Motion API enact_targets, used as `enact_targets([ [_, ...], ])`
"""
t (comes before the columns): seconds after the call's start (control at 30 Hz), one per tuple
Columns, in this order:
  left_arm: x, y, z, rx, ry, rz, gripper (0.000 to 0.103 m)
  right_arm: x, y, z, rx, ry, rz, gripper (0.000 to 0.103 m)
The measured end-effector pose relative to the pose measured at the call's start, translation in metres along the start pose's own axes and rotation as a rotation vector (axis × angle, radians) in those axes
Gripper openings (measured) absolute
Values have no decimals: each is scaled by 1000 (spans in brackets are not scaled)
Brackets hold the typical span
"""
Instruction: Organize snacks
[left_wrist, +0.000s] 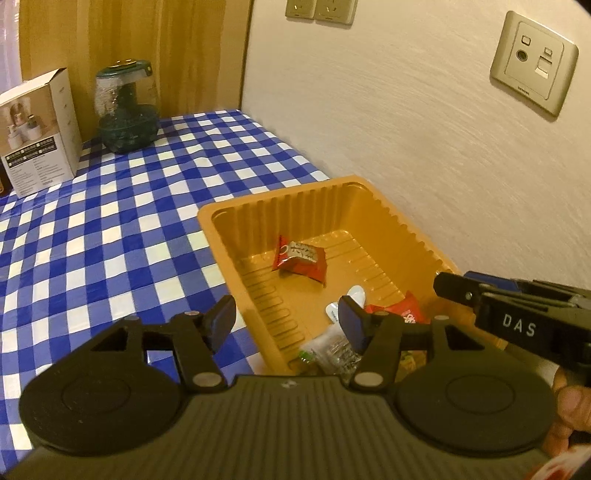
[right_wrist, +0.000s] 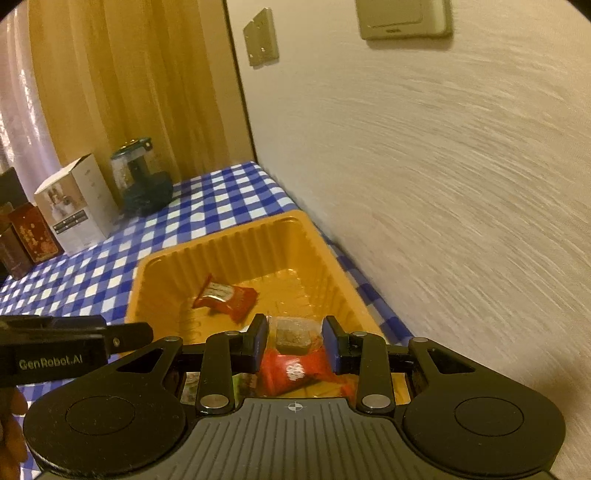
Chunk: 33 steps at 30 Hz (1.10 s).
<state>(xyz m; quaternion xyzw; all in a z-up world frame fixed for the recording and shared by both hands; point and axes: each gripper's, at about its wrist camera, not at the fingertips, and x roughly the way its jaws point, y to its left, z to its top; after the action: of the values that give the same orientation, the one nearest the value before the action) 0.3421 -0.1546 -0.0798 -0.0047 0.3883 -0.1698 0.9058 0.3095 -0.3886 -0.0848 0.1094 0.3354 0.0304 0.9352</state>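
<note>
An orange plastic tray (left_wrist: 236, 216) (right_wrist: 221, 243) sits on the checked tablecloth by the wall. A red snack packet (left_wrist: 300, 260) (right_wrist: 225, 297) lies in its far half. At its near end lie another red packet (left_wrist: 408, 308) (right_wrist: 295, 371), a clear packet with a brown block (right_wrist: 293, 334) and a clear wrapped snack (left_wrist: 332, 345). My left gripper (left_wrist: 286, 319) is open and empty over the tray's near left rim. My right gripper (right_wrist: 295, 343) is open above the near snacks, holding nothing. Each gripper shows at the edge of the other's view.
A white carton (left_wrist: 38, 129) (right_wrist: 75, 205) and a dark green glass jar (left_wrist: 125, 109) (right_wrist: 144, 184) stand at the table's far end by a wooden panel. Dark red boxes (right_wrist: 31, 234) stand left of the carton. The wall with sockets (left_wrist: 533, 62) runs along the right.
</note>
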Motion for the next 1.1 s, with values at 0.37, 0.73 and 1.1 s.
enact_targets([
  [0.37, -10, 10, -2, -24, -11, 10, 58, 5, 11, 8, 17, 9, 47, 33],
  [0.73, -17, 23, -9, -46, -15, 40, 69, 12, 9, 13, 115, 1, 136, 71],
  [1.1, -37, 24, -23, -74, -15, 52, 78, -11, -7, 2, 159, 30, 67, 71],
])
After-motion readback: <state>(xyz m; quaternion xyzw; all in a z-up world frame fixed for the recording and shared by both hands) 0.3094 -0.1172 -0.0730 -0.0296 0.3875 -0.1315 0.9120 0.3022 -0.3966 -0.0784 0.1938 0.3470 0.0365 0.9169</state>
